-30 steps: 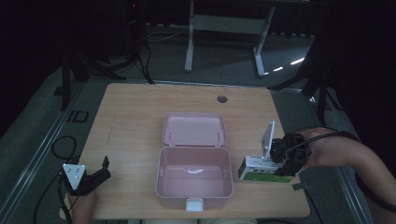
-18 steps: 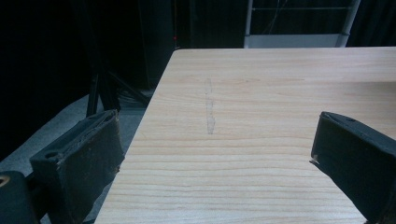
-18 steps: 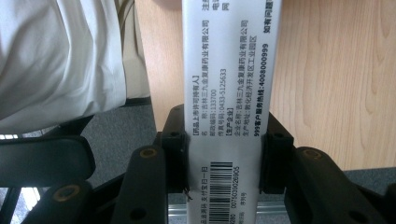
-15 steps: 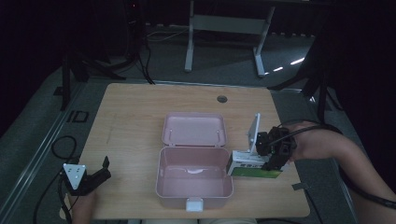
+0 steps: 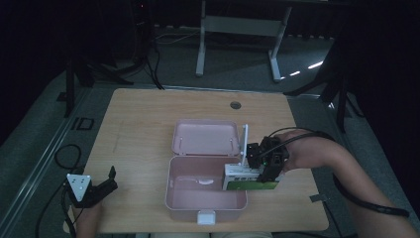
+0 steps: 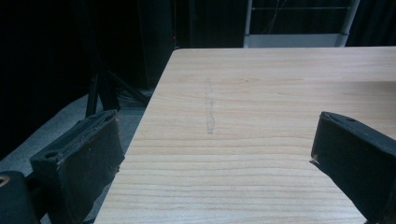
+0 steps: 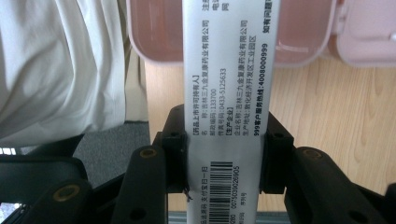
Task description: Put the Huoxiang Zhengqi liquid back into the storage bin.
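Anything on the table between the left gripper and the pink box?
Nothing: in the high view bare table separates the left gripper from the pink box.

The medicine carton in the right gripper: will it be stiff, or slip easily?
The medicine carton probably is light and fairly stiff: it juts from the right gripper without sagging. Being thin printed card, it may crush if squeezed, and its smooth faces could slip.

White-green medicine box over pink case
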Tool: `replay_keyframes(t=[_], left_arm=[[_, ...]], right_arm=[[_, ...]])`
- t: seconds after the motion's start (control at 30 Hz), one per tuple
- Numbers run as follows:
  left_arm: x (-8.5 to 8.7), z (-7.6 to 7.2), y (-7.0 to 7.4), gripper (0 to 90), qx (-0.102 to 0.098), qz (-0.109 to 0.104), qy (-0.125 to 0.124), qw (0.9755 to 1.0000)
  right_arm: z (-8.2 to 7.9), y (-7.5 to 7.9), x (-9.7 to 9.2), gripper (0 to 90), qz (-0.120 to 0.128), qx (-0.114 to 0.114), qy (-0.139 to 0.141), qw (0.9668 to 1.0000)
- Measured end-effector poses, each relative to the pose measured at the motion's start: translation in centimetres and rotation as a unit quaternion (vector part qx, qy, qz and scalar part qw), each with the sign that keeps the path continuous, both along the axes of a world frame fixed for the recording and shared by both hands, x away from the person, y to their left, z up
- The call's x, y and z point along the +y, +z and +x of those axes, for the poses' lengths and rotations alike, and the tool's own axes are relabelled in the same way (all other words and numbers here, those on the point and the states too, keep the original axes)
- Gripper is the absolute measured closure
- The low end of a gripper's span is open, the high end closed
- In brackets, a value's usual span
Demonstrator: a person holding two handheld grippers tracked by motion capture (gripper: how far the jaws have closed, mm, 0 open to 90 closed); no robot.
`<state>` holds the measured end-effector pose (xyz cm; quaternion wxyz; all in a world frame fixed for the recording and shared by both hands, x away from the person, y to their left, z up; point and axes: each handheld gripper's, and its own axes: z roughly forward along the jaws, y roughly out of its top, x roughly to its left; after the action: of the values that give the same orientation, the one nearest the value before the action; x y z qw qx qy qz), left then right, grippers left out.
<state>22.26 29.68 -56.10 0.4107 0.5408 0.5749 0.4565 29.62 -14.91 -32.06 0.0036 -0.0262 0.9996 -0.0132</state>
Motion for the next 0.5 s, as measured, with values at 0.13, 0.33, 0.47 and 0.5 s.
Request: replay_keyframes(t=[0.13, 0.33, 0.47, 0.5], left_arm=[[0.0, 0.0, 0.0, 2.3, 0.001, 0.002, 0.0, 1.0], [0.0, 0.0, 0.0, 2.3, 0.0, 0.002, -0.002, 1.0], [0.0, 0.0, 0.0, 2.3, 0.0, 0.001, -0.002, 1.0], [0.0, 0.0, 0.0, 2.3, -0.001, 0.001, -0.002, 1.0]], right_arm=[[-0.3, 0.0, 1.4, 61.9, 0.001, 0.001, 0.012, 0.9999], [-0.7, -0.1, 3.7, 61.9, 0.007, 0.006, 0.029, 0.9995], [-1.0, -0.5, 5.1, 61.9, -0.003, 0.003, 0.038, 0.9993], [-1.0, -0.6, 5.4, 61.9, -0.002, 0.006, 0.039, 0.9992]])
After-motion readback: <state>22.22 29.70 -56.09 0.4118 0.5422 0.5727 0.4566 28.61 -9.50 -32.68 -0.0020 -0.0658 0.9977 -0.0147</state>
